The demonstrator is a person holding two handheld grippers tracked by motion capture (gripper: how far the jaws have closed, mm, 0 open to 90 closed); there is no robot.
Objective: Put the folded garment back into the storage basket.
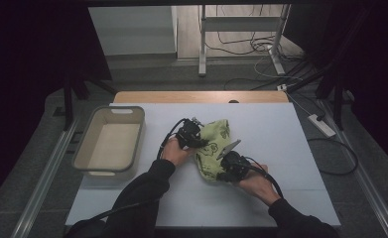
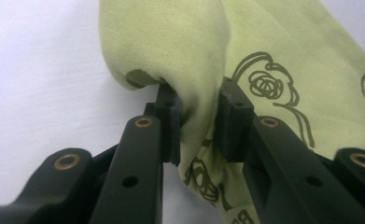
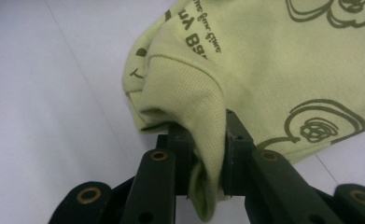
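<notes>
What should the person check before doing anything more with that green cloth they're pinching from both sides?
1. Left gripper clamped on the green cloth: ok, fabric is pinched between its fingers.
2. Right gripper clamped on it: ok, a bunched fold sits between the pads.
3. Cloth free of the basket: ok, they are apart.
4. Cloth flat: not ok, bunched.
5. Cables clear of the cloth: cannot tell.

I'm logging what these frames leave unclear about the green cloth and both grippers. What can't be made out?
- Green cloth, high view: garment type unclear, bunched, partly behind both grippers.
- Print lettering, right gripper view: upside down, blurred, cut by folds.
- Basket, high view: dim, near inner wall hidden by rim.
</notes>
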